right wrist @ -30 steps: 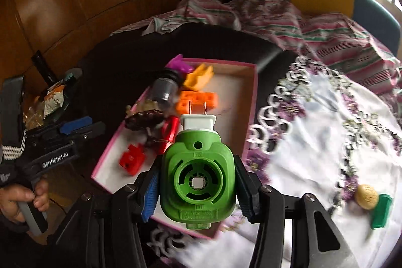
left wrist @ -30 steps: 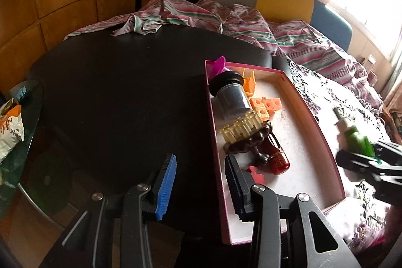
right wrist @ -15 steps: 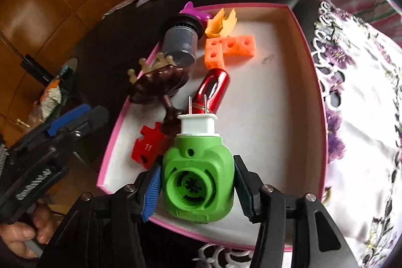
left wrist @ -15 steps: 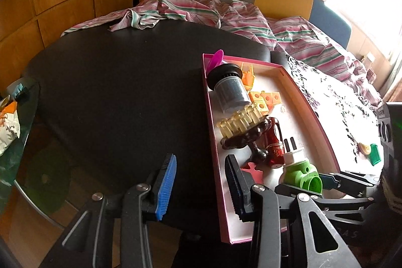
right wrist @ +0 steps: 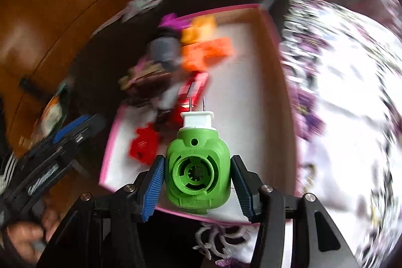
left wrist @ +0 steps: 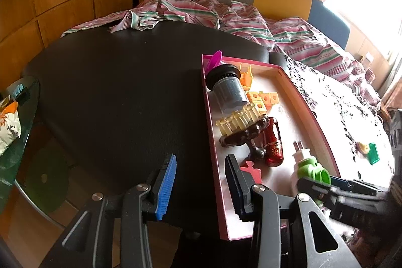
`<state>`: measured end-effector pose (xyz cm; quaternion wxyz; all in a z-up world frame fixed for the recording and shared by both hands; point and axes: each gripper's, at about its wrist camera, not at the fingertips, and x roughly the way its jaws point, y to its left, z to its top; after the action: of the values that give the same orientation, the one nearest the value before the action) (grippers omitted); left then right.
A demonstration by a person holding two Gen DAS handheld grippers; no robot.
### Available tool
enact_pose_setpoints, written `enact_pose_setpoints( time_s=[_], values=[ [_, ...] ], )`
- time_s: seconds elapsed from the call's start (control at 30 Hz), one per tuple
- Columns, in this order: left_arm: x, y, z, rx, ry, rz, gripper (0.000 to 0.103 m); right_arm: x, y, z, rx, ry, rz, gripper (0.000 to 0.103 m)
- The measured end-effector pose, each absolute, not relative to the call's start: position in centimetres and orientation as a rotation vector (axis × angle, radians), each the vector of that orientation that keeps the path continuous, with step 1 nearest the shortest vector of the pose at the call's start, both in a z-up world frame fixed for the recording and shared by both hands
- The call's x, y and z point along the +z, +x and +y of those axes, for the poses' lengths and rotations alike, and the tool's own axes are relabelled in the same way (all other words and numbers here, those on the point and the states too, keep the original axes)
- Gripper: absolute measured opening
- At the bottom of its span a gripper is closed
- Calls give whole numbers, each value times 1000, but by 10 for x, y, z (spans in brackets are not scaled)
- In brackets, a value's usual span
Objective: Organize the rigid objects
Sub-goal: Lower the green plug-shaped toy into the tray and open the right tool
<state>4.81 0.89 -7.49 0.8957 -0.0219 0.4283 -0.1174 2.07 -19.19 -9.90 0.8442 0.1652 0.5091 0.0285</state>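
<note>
In the left wrist view, on a round table (left wrist: 120,92): a shallow box (left wrist: 213,142) at 3 o'clock of the tabletop, cloth (left wrist: 351,112) under its 3 o'clock side. Inside the box, along the 9 o'clock wall from 12 to 6: jar (left wrist: 227,89), toothed stand (left wrist: 241,127) touching it, puzzle piece (left wrist: 251,168) nearest. Blocks (left wrist: 263,98) at 3 o'clock of the jar; small bottle (left wrist: 273,145) just beside the stand. Plug-in device (left wrist: 310,167) at 3 o'clock of the puzzle piece, over the box floor, prongs toward 11 o'clock. Bedding (left wrist: 226,16) beyond the table at 12 o'clock.
</note>
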Motion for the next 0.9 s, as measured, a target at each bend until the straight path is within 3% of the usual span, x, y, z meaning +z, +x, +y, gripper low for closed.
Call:
enact_pose_setpoints(
  time_s=[0.43,0.9],
  values=[
    [-73,46,9,-248,-45,883,41,-103,28,-178,158,486,1141,58],
    [-71,44,9,-241,-31,871,41,-94,24,-164,230,374,1094,58]
  ],
)
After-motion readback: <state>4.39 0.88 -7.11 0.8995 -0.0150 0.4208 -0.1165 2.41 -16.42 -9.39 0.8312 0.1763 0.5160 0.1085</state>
